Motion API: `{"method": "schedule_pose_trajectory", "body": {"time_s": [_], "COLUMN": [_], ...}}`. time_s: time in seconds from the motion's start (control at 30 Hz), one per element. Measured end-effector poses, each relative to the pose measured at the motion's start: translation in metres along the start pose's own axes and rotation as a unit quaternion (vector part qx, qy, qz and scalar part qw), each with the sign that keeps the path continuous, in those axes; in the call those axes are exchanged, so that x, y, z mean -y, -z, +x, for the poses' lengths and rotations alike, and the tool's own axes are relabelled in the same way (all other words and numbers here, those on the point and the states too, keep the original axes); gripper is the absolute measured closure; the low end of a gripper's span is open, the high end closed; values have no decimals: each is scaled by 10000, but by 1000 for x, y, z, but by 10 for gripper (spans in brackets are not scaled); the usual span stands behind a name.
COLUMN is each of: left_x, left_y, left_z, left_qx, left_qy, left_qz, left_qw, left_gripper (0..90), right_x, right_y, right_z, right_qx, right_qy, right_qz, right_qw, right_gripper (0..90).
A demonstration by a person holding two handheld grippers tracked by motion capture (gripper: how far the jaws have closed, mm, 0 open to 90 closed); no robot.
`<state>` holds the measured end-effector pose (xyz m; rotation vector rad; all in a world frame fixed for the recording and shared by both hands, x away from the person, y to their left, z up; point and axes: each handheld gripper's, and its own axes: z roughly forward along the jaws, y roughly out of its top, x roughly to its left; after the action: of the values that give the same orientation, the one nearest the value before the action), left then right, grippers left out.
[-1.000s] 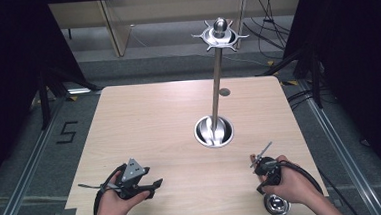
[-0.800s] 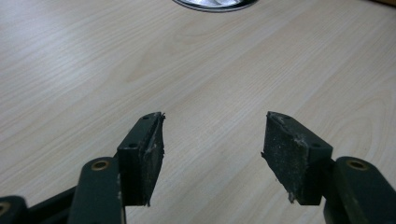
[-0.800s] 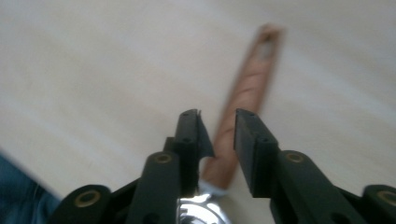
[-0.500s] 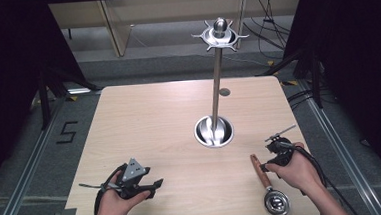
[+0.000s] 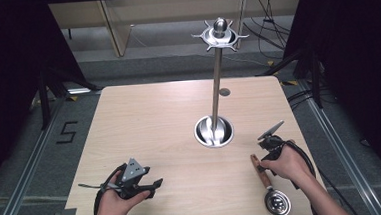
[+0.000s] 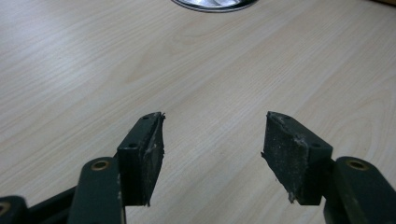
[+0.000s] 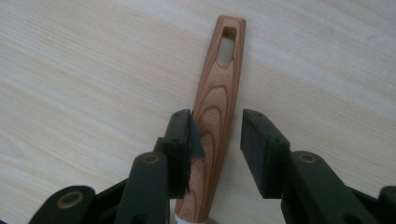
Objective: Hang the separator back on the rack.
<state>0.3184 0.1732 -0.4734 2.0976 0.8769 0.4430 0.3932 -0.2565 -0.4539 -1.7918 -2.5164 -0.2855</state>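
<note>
We see the left claw (image 5: 155,182) low over bare bench (image 5: 144,125), right claw (image 5: 260,164) at ladle handle (image 5: 260,170), steel stand (image 5: 215,131) mid-bench.

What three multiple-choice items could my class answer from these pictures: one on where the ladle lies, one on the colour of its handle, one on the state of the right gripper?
1. Where does the ladle lie?
A. hung on the stand
B. on the table near its right front corner
C. on the floor

2. What colour is the ladle's handle?
A. brown wood
B. blue
C. white

3. How does the right gripper stand?
A. shut with nothing in it
B. raised high above the stand's top
C. jaws apart, one on each side of the handle

Answers:
1 B: the high view shows it flat on the table, in front of the stand and to its right.
2 A: the right gripper view shows wood grain.
3 C: a gap shows at the right-hand jaw.
</note>
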Motion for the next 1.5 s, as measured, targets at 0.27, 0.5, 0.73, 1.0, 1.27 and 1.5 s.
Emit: {"method": "schedule_pose_trajectory", "body": {"time_s": [0.27,0.5,0.73,1.0,1.27,1.5], "left_x": [0,1,1,1,1,1], "left_y": [1,0,0,0,1,1], "left_z": [2,0,-1,-1,0,1], "left_qx": [7,45,46,47,38,0], "left_qy": [-109,8,97,67,15,-42], "left_qz": [25,12,-19,-18,21,19], "left_qw": [9999,10000,9999,10000,10000,10000], "left_gripper": [374,374,373,374,374,374], "right_x": [-7,-9,-11,-11,-6,-3], "right_y": [-8,-17,-19,-19,-19,-6], "right_z": [1,3,6,7,10,12], "right_qx": [-8,90,122,239,326,332], "right_qy": [95,32,-103,-35,108,337], "right_qz": [222,282,397,420,234,-6], "right_qw": [9997,9996,9991,9988,9991,9989], "right_gripper": [635,638,651,669,691,694]}}
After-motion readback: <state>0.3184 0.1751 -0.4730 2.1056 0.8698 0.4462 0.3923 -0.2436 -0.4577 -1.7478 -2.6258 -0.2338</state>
